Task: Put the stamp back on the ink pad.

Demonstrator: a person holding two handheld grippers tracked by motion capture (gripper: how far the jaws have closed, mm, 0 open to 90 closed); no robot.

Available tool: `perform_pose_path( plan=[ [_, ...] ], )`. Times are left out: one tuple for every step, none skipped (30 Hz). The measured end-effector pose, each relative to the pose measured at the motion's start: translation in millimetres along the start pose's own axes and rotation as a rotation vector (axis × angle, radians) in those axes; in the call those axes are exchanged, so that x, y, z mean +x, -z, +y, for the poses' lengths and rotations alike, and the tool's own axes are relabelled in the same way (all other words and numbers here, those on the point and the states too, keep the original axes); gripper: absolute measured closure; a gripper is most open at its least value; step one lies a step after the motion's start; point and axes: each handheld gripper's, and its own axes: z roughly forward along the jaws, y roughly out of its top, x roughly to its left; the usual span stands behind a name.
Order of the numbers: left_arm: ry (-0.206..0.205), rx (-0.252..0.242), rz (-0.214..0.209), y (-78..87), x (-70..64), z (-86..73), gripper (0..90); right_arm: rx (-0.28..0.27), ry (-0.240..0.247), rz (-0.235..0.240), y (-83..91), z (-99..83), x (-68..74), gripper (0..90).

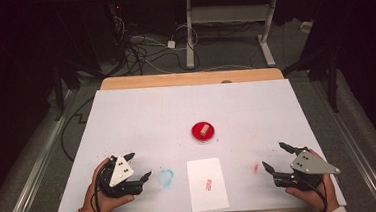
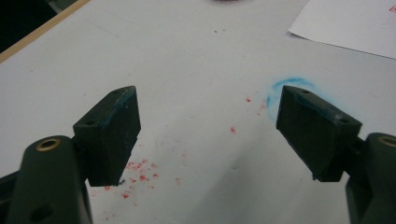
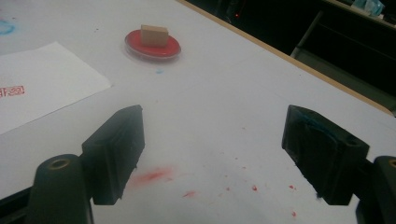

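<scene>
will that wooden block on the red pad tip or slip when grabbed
The wooden block looks squat with flat sides, so it probably grips squarely and won't roll. It's likely light. Resting on the red ink pad, its underside may be inky.

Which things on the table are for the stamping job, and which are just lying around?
For the job:
- stamp, a small wooden block on the ink pad
- red ink pad
- paper, with a red print on it
- left gripper and right gripper, both open and holding nothing

Just lying about:
- blue smudge
- red smear
- cables on the floor beyond the table
</scene>
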Motion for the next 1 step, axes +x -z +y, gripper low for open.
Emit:
perform_pose_path(
  plan=[
    [0.0,0.003,0.001,0.4,0.5,0.0,21.1,0.0,-0.003,0.0,-0.3,0.0,-0.2,21.2]
  ],
)
